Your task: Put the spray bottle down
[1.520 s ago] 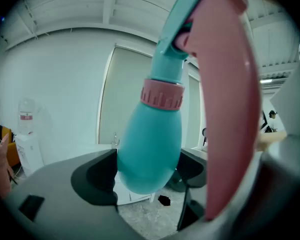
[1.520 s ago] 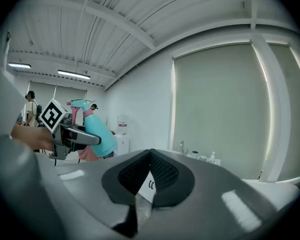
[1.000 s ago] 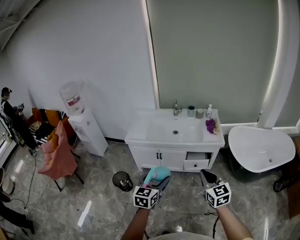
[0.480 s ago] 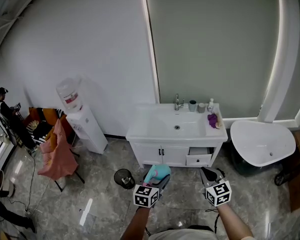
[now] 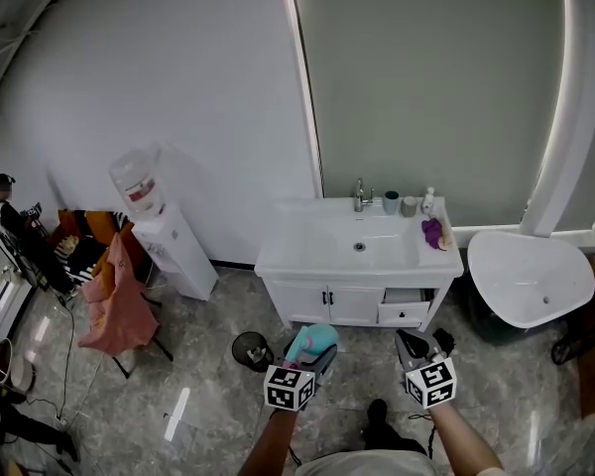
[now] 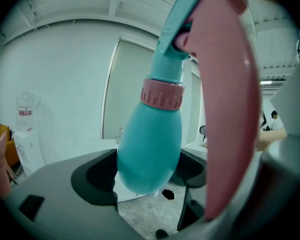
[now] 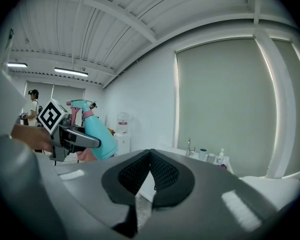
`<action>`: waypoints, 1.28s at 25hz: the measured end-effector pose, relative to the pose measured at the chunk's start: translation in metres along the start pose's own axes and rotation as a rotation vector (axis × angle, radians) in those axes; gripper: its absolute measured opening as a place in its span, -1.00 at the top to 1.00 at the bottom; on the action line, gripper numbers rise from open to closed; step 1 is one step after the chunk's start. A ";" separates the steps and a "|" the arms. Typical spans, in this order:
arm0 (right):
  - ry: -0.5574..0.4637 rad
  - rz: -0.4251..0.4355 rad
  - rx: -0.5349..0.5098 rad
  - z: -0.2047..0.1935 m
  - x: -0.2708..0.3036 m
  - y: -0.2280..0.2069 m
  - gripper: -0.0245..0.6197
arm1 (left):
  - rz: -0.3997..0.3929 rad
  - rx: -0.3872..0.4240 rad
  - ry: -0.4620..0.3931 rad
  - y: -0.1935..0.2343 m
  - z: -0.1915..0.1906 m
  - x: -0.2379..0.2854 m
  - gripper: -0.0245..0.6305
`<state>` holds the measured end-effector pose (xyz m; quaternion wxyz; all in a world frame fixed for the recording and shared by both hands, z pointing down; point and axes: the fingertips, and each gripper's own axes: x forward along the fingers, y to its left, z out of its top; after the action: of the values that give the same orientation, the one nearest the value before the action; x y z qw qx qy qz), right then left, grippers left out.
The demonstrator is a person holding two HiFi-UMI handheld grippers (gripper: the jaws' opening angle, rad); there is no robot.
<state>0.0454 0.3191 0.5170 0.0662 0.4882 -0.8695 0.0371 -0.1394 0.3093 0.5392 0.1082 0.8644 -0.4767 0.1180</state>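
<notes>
A teal spray bottle with a pink collar and pink trigger sits between the jaws of my left gripper, which is shut on its round body. In the head view the spray bottle shows just ahead of the left gripper, held above the floor in front of the vanity. From the right gripper view the spray bottle appears at the left, upright in the other gripper. My right gripper is shut with nothing between its pads, and the right gripper hovers in front of the vanity's right side.
A white vanity with a sink stands ahead, with cups, a small bottle and a purple cloth on its top. A white tub is at the right. A black bin, water dispenser and chair are left.
The vanity and tub have drifted right and up in the head view while both grippers stay at the frame's bottom. The bottle stays gripped in the left gripper.
</notes>
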 end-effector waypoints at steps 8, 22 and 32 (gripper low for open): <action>0.011 0.036 -0.011 -0.002 0.062 -0.040 0.89 | 0.038 -0.005 0.020 0.030 0.009 0.054 -0.20; 0.020 0.145 -0.004 0.017 0.191 -0.152 0.89 | 0.123 -0.028 0.032 0.082 0.054 0.188 -0.20; 0.043 0.183 0.001 0.011 0.245 -0.204 0.89 | 0.151 -0.033 0.039 0.099 0.069 0.249 -0.21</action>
<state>0.0926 0.0051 0.5435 0.0810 0.4060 -0.9087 0.0540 -0.0875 0.0385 0.5580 0.1225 0.8217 -0.5401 0.1348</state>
